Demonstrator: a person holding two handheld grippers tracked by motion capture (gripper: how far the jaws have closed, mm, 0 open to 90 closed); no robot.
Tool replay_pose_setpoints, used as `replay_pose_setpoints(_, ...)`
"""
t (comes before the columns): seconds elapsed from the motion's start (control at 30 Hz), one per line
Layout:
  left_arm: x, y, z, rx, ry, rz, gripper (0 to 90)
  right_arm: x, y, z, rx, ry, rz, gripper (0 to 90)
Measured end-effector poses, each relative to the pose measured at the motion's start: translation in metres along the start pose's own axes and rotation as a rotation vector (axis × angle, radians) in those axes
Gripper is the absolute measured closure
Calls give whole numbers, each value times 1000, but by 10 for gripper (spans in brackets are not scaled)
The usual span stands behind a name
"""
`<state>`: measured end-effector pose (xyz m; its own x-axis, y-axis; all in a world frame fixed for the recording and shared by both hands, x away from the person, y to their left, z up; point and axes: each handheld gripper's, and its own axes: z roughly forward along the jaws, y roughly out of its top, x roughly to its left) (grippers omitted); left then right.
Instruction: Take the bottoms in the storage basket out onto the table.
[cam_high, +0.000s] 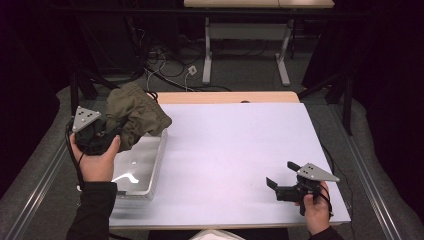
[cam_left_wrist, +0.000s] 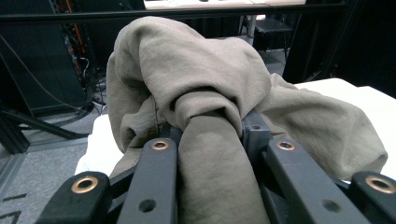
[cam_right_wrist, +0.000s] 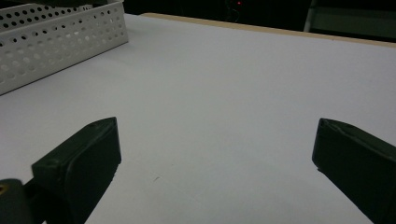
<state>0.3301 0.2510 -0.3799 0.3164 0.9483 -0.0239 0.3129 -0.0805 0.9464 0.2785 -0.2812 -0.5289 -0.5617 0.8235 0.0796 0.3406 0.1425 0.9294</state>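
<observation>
White table (cam_high: 235, 150): gripper (cam_high: 120, 125) lifts cloth (cam_high: 137, 112) over basket (cam_high: 145, 170).

The olive cloth (cam_left_wrist: 196, 93) covers the tips of the left gripper (cam_left_wrist: 210, 123), so the jaws' ends are hidden. The white basket (cam_right_wrist: 56, 42) is cut by the top and left edges in the right gripper view.

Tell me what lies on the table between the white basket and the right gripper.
Nothing: between the white basket and the right gripper, the high view shows bare table.
</observation>
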Motion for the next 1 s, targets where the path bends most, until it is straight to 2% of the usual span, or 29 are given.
replay_pose_setpoints(0.53, -18, 15, 9, -22, -45, 19, 730, 0, 0, 0, -2, 0, 4, 11)
replay_pose_setpoints(1.0, -40, 19, 24, -25, -99, 30, 730, -1, 0, 0, 1, 2, 4, 11)
